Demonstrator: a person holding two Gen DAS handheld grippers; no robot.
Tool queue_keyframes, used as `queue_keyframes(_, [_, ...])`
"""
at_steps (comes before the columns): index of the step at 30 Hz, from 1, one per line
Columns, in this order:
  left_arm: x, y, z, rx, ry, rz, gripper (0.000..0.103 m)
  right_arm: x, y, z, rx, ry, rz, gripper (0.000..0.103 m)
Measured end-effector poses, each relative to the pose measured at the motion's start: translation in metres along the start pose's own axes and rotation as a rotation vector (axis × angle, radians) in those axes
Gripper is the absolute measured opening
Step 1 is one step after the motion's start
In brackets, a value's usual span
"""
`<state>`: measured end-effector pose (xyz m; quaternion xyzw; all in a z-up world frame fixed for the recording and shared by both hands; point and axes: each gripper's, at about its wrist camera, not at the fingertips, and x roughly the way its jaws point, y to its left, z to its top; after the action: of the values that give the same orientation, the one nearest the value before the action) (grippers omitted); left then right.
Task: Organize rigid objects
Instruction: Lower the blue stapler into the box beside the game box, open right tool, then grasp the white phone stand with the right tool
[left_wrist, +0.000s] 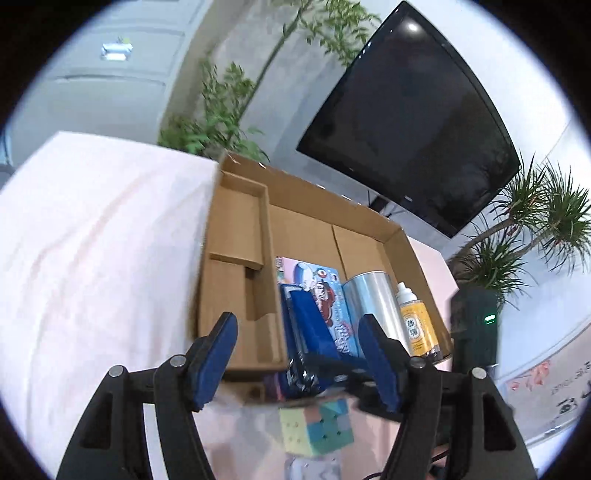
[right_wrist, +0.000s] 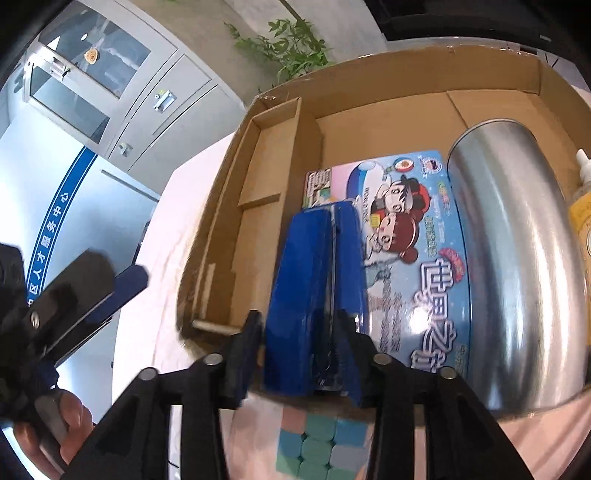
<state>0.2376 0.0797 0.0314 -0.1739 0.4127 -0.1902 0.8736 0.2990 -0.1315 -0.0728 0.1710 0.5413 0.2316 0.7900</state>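
- The cardboard box (right_wrist: 406, 74) sits on a pale cloth (left_wrist: 92, 240), holding a cartoon box (right_wrist: 417, 236), silver can (right_wrist: 517, 258) and yellow bottle (left_wrist: 415, 321).
- A blue stapler (right_wrist: 317, 295) lies in the box by the cartoon box.
- The right gripper (right_wrist: 299, 365) has let go, with the stapler between its open jaws.
- The left gripper (left_wrist: 299, 358) is wide open and holds nothing.
- A pastel cube (left_wrist: 314, 424) sits just outside the box.

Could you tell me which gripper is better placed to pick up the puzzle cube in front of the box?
Probably the left gripper: it is open and empty, with the cube just below its fingers. The right gripper has the blue stapler between its jaws.
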Motion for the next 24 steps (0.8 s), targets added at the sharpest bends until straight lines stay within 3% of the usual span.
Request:
queue_keyframes(1, [-0.008,-0.002,-0.007,0.014,-0.013,0.021,0.067,-0.011,0.003,-0.004,-0.031,-0.03,-0.015,0.059])
queue_keyframes(3, [-0.02,-0.007,-0.023,0.042,-0.027,0.061,0.067,-0.039,0.007,-0.021,-0.111,-0.11,-0.06,0.084])
queue_keyframes(4, [-0.026,-0.009,-0.033,0.054,-0.029,0.08,0.069,-0.053,0.007,-0.031,-0.143,-0.145,-0.072,0.089])
queue_keyframes(5, [-0.029,-0.011,-0.044,0.062,-0.03,0.102,0.08,-0.066,0.005,-0.044,-0.175,-0.179,-0.082,0.098])
queue_keyframes(6, [-0.031,-0.012,-0.052,0.067,-0.033,0.12,0.084,-0.077,0.003,-0.06,-0.205,-0.211,-0.101,0.103])
queue_keyframes(8, [-0.03,-0.02,-0.075,0.101,-0.016,0.15,0.084,-0.093,-0.002,-0.098,-0.265,-0.252,-0.166,0.102])
queue_keyframes(10, [-0.02,-0.029,-0.096,0.133,0.04,0.151,0.084,-0.094,-0.007,-0.137,-0.314,-0.225,-0.191,0.102])
queue_keyframes(14, [0.008,-0.04,-0.132,0.108,0.184,0.095,0.084,-0.09,-0.014,-0.193,-0.339,-0.138,-0.107,0.102])
queue_keyframes(17, [0.026,-0.047,-0.148,0.08,0.28,0.035,0.083,-0.096,-0.022,-0.216,-0.34,-0.124,-0.053,0.102])
queue_keyframes(20, [0.044,-0.047,-0.155,0.049,0.345,0.091,0.08,-0.102,-0.033,-0.224,-0.33,-0.124,-0.047,0.1])
queue_keyframes(24, [0.059,-0.043,-0.165,-0.007,0.408,0.089,0.075,-0.106,-0.038,-0.23,-0.349,-0.117,-0.034,0.097])
